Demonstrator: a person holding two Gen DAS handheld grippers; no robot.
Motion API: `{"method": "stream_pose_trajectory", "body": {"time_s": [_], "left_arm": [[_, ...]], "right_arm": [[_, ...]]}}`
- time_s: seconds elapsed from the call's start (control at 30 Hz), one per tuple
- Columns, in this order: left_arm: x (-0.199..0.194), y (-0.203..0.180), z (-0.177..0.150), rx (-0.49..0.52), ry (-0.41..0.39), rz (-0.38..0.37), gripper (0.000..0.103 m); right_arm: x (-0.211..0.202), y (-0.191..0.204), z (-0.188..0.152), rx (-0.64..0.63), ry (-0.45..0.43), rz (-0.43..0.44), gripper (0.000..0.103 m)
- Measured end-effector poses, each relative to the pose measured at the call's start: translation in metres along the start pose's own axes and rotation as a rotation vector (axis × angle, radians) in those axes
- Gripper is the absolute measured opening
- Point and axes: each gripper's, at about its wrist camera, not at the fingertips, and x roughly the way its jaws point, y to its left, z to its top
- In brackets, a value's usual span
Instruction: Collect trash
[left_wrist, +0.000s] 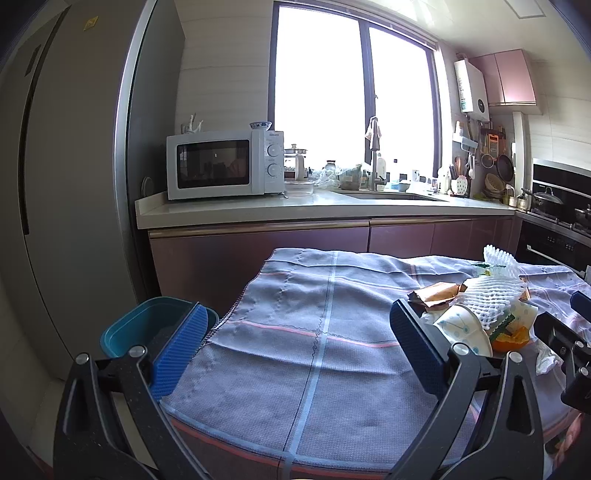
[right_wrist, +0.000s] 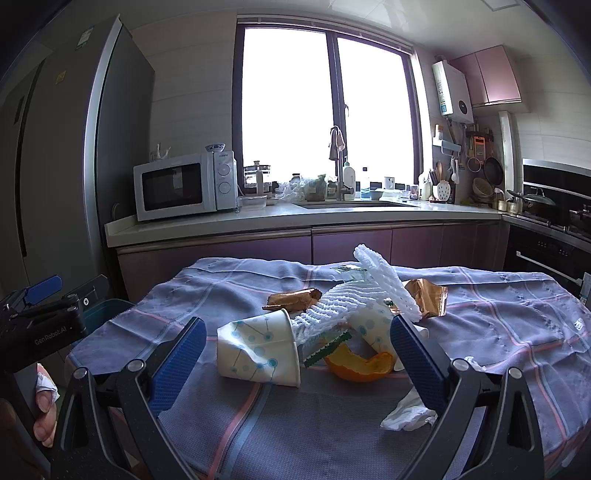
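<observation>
Right gripper (right_wrist: 295, 354) fingers wide, empty, lining up crumpled dotted paper cup (right_wrist: 258, 350); left gripper (left_wrist: 295, 339) wide, empty. Next: close on cup, carry to teal plastic bin (left_wrist: 147, 325) far left.

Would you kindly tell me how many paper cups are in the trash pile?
2: one crushed paper cup at the pile's front left, a second cup partly hidden under the foam net.
</observation>
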Motion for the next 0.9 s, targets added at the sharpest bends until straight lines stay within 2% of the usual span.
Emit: {"method": "stream_pose_trajectory", "body": {"time_s": [0.9], "left_arm": [[0.0049, -0.0012, -0.0041, -0.008, 0.01, 0.005, 0.097]], "right_arm": [[0.0042, -0.0021, -0.0035, 0.009, 0.013, 0.013, 0.096]]}}
